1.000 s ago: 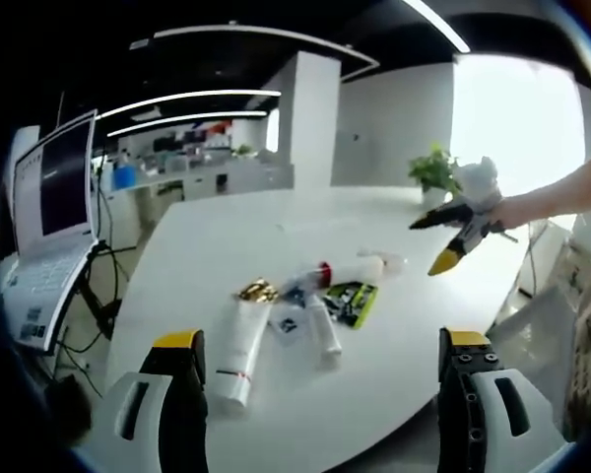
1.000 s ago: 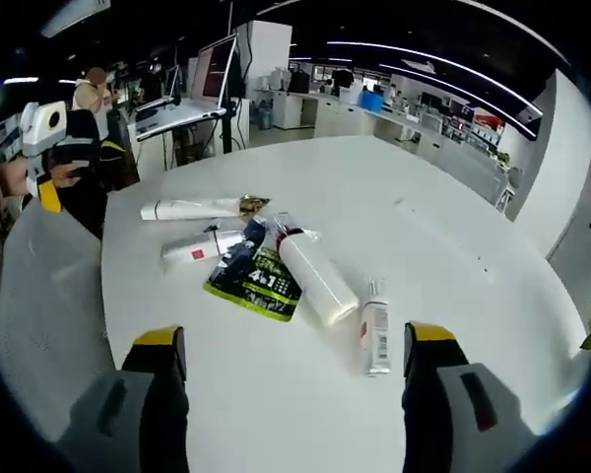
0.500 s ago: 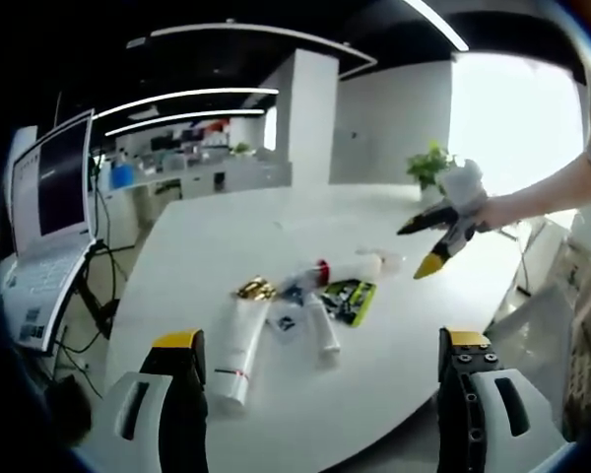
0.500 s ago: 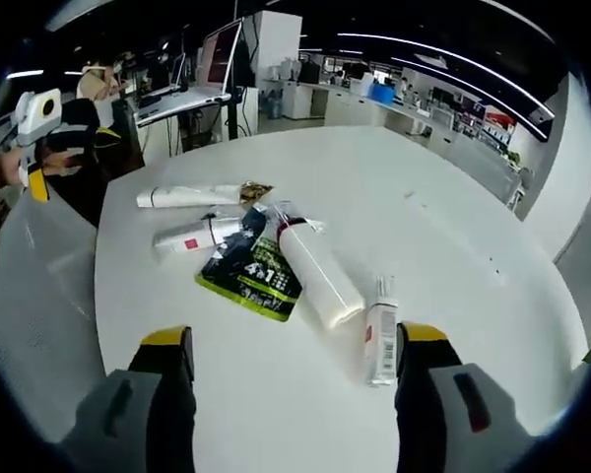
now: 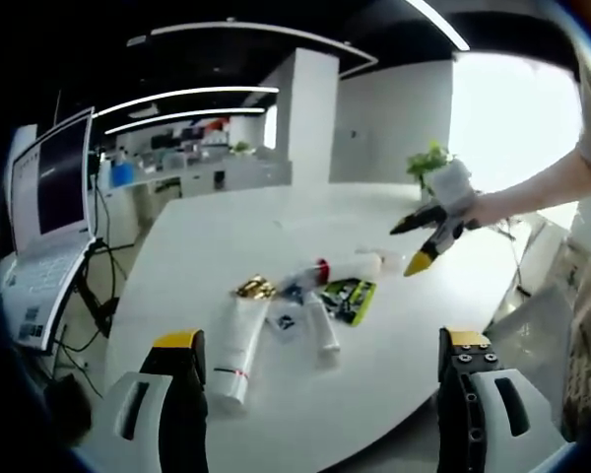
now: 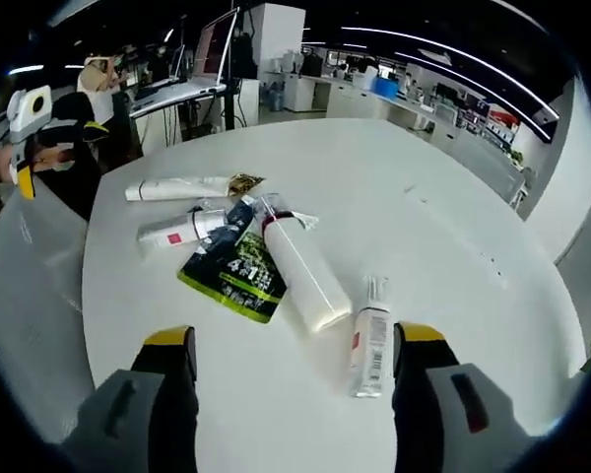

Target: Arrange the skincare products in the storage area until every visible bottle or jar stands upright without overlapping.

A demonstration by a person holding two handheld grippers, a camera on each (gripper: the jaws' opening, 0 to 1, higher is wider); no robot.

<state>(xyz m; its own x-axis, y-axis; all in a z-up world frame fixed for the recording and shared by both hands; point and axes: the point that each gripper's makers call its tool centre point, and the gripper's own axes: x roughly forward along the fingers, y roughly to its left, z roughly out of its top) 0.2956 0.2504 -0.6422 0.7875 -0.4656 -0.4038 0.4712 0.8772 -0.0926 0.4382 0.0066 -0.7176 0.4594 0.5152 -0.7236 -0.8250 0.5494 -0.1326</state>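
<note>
While both grippers hang above the table (image 6: 453,177), nothing is held. Right gripper (image 6: 295,360): jaws wide apart, empty, poised over the near edge of the pile; also seen in the left gripper view (image 5: 421,241), held out by a hand (image 5: 488,209), over the table's far side, jaws parted. Left gripper (image 5: 320,365): jaws wide apart, empty, set well back from the products; also seen at the left edge of the right gripper view (image 6: 25,138).

Products all lie flat on the white round table, clustered mid-surface:
- spray bottle (image 6: 370,337), on its side, between the right gripper's jaws, just beside the big bottle, apart from it.
- big bottle (image 6: 297,273), white, red collar, lying partly over the pouch.
- pouch (image 6: 231,279), black and green, flat.
- small tube (image 6: 177,230), white with red mark, touching the pouch's far end.
- gold-capped tube (image 6: 182,186), lying farthest out, just apart from the rest.

Left gripper view: gold-capped tube (image 5: 238,340) nearest, big bottle (image 5: 353,267) beyond.

Plant (image 5: 428,168) at the far table edge. Monitor (image 5: 54,177) on a side desk.
</note>
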